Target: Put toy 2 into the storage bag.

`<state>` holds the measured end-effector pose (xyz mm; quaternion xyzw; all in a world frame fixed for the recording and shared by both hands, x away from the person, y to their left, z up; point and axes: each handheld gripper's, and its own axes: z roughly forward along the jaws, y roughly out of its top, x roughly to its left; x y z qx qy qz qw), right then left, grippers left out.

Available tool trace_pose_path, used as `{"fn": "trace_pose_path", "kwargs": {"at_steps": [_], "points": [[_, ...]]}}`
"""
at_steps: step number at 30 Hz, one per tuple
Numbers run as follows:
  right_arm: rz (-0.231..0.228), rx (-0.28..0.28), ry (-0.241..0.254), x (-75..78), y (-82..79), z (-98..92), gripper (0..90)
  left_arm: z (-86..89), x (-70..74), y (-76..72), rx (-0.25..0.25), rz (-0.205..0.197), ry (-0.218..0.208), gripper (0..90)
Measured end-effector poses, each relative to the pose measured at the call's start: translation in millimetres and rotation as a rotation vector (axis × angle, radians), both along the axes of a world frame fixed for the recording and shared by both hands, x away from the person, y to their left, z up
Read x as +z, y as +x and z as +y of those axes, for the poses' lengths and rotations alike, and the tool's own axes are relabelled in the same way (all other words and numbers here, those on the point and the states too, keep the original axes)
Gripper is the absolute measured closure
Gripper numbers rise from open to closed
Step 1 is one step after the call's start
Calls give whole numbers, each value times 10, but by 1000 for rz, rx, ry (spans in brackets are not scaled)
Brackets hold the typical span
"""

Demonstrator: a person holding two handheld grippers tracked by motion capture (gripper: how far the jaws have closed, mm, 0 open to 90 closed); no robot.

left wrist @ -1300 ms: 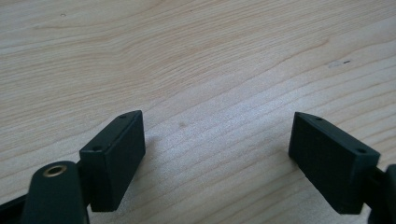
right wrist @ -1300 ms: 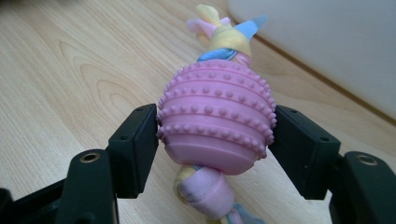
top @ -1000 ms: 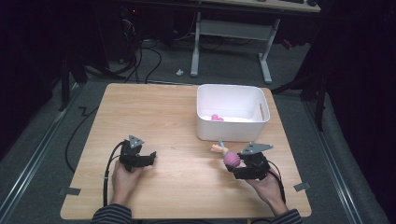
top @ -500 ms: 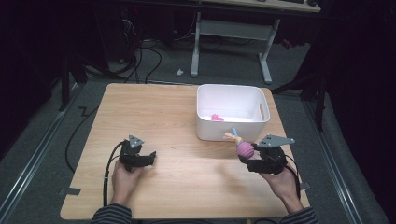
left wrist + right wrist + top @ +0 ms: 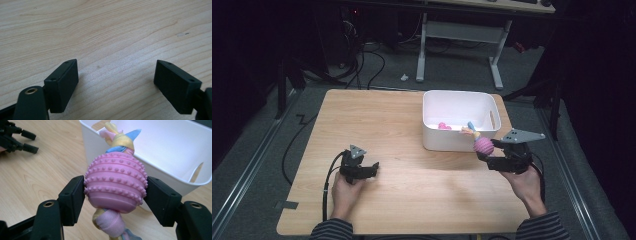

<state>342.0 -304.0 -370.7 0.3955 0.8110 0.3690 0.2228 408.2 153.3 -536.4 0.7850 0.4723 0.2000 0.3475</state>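
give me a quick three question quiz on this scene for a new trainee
1. True or false: the right gripper grips a pink studded ball threaded on a knotted rope.
2. Multiple choice: what lies between the jaws of the left gripper? A) a pink toy B) nothing, just the bare wooden table C) a cable
3. Fill in: a small pink thing lies inside the white ____.

Key
1. True: both jaws press on the ball's sides, close to the bin's near wall.
2. B: the jaws stand wide apart over bare wood.
3. Bin.
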Motion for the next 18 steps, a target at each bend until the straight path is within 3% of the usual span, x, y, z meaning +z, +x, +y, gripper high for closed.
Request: {"fn": "trace_pose_path", "kwargs": {"at_steps": [8, 18], "points": [[-27, -11, -21, 202, 171, -2, 346, 0, 0, 1, 0, 0, -1, 201], [-29, -9, -44, 347, 409, 42, 345, 1, 0, 1, 1, 0, -1, 202]]}}
